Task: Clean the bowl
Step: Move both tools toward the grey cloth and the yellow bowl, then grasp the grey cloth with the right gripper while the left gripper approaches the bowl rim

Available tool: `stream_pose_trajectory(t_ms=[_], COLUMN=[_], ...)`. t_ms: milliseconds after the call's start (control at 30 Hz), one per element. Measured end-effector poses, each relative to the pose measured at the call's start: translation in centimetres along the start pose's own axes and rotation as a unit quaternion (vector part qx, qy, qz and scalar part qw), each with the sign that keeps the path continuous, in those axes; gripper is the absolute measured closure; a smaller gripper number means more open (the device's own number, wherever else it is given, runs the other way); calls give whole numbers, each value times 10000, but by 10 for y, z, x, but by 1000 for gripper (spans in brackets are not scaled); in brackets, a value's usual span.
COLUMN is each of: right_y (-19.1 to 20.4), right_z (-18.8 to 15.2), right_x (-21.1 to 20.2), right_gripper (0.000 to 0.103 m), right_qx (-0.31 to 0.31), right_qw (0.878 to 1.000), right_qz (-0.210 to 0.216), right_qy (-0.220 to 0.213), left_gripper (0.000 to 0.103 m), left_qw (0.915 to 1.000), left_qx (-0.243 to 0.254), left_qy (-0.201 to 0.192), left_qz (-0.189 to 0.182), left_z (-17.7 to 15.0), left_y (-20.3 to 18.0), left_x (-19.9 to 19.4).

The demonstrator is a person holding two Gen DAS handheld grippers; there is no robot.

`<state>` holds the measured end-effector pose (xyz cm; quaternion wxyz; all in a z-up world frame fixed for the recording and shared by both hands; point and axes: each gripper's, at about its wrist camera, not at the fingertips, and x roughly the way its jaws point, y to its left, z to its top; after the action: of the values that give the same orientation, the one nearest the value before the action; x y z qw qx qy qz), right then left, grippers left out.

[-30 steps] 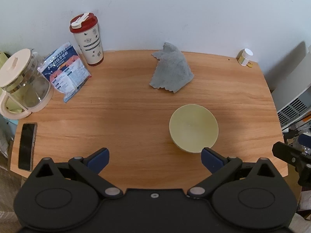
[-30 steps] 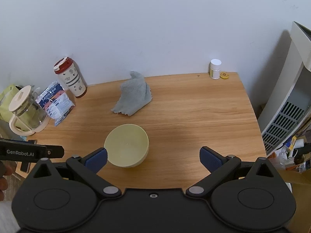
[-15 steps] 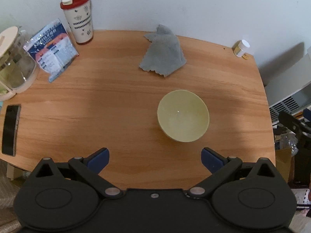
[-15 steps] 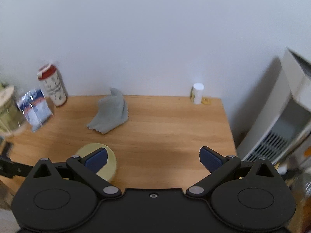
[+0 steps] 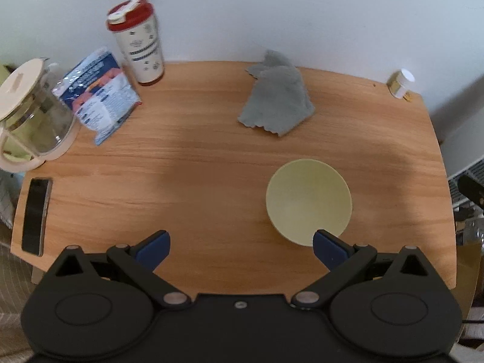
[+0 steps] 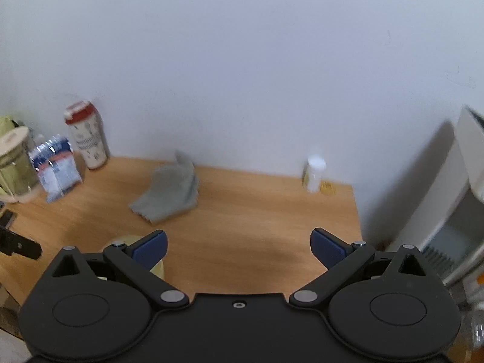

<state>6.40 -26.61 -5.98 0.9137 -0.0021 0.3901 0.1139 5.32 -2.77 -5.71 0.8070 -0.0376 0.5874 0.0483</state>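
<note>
A pale yellow-green bowl stands upright on the wooden table, right of centre. A crumpled grey cloth lies behind it near the wall. My left gripper hangs open over the table's front edge, its right fingertip overlapping the bowl's near rim in the view. In the right wrist view the bowl is mostly hidden behind the left finger, and the cloth lies ahead to the left. My right gripper is open and holds nothing.
A red-lidded tumbler, a blue snack packet and a glass jug with a cream lid stand at the back left. A black phone lies at the left edge. A small white bottle stands back right. A white appliance is beside the table.
The left gripper has drawn back and shifted left, so the bowl now sits by its right finger. The right gripper has tilted up toward the wall, and the bowl has slid behind its left finger.
</note>
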Motion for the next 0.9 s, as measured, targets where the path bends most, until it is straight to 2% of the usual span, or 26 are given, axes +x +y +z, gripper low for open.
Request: stream_pose_trajectory(t_ms=[100, 133, 200, 267, 400, 500, 700, 900], right_y=[-7, -8, -10, -13, -13, -10, -25, -39], right_z=[0, 0, -1, -1, -8, -16, -7, 2], right_x=[6, 8, 11, 14, 16, 20, 48, 76], right_gripper=[1, 1, 1, 1, 1, 1, 1, 1], right_qx=[-83, -185, -334, -418, -831, -1182, -963, -713], right_qw=[9999, 9998, 9994, 9990, 9950, 9916, 9919, 9927], right_qz=[125, 116, 83, 163, 555, 513, 812, 950], right_qy=[28, 6, -39, -60, -51, -102, 173, 187], left_gripper=[0, 1, 0, 0, 0, 0, 1, 0], left_qw=[9999, 9996, 9954, 9922, 9926, 9931, 9954, 9969], left_qx=[-92, -138, -102, -177, -309, -368, -161, 46], left_qy=[-77, -254, -896, -1207, -1157, -1106, -945, -784], left_qz=[13, -50, -322, -272, -180, -96, -78, -61], left_z=[6, 4, -5, -11, -14, -16, -7, 2], left_y=[-5, -8, -14, -20, -30, -33, -31, -28], left_x=[8, 7, -1, -6, -2, 6, 34, 61])
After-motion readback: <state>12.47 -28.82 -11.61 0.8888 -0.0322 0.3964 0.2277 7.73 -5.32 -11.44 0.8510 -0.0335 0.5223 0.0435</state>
